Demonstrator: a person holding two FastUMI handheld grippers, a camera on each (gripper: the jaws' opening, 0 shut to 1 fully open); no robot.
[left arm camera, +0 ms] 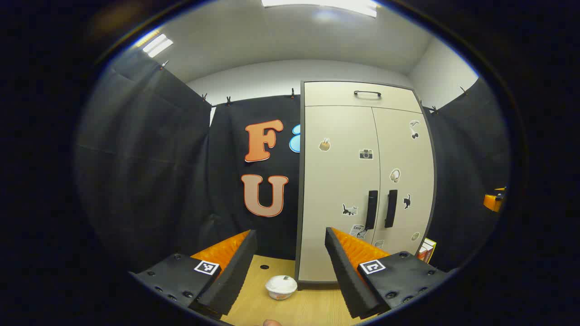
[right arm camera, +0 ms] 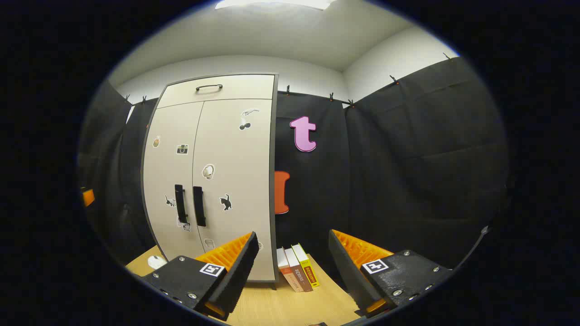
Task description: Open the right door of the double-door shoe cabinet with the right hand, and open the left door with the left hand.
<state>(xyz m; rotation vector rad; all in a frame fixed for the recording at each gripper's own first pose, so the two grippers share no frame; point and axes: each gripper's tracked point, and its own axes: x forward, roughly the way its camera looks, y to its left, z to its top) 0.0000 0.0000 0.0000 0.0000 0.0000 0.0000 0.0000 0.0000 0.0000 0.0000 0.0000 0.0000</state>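
A cream double-door shoe cabinet [left arm camera: 358, 181] [right arm camera: 213, 181] stands on a wooden table, both doors closed, with stickers on them. Two black vertical handles sit side by side at the middle seam: the left door handle [left arm camera: 371, 209] [right arm camera: 180, 203] and the right door handle [left arm camera: 391, 208] [right arm camera: 199, 206]. A drawer with a black handle [left arm camera: 367, 93] tops the cabinet. My left gripper [left arm camera: 290, 267] is open, well short of the cabinet and to the left of its handles. My right gripper [right arm camera: 293, 267] is open, aimed right of the cabinet's edge, holding nothing.
A small white bowl [left arm camera: 281, 287] [right arm camera: 157, 261] sits on the wooden table [left arm camera: 308, 308] by the cabinet's left front corner. Several books [right arm camera: 298, 270] [left arm camera: 426, 250] lean against its right side. Black cloth walls close in on both sides.
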